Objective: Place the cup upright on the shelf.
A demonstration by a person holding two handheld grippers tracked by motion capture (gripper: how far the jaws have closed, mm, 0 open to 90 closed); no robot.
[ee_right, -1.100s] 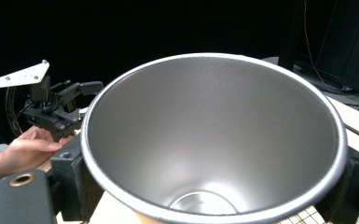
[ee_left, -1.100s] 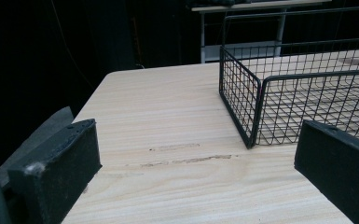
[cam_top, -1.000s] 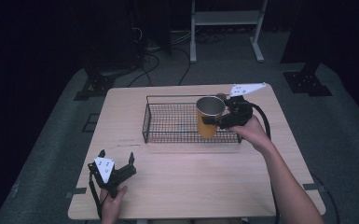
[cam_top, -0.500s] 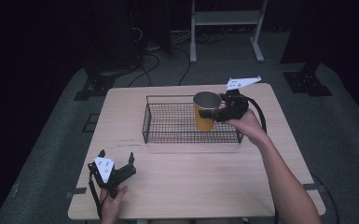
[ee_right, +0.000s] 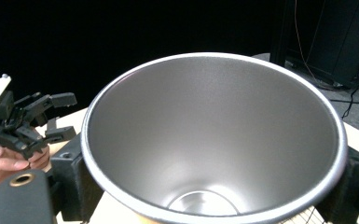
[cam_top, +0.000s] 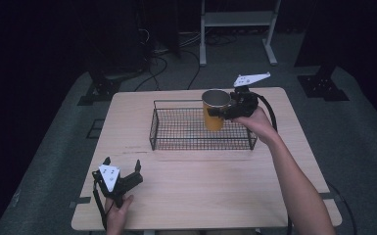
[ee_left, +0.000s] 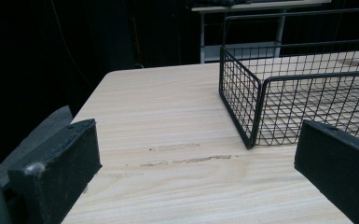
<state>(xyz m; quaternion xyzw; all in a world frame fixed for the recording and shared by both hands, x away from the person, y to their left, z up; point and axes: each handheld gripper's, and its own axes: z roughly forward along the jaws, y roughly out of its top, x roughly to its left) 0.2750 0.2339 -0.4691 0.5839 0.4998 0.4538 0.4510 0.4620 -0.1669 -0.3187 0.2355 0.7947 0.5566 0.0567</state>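
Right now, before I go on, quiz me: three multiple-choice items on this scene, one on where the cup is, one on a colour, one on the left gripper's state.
1. Where is the cup?
A. Flat on the table by the left gripper
B. Held over the right part of the wire basket
C. On the floor

2. What colour is the cup's outside?
A. Yellow-orange
B. Blue
C. White

3. How is the left gripper?
A. Shut on the cup
B. Shut on the basket
C. Open, holding nothing

Answers:
1. B: the right gripper clamps it upright above the basket.
2. A: the high view shows a yellow-orange wall and a grey metal inside.
3. C: its jaws stand wide apart over bare table.
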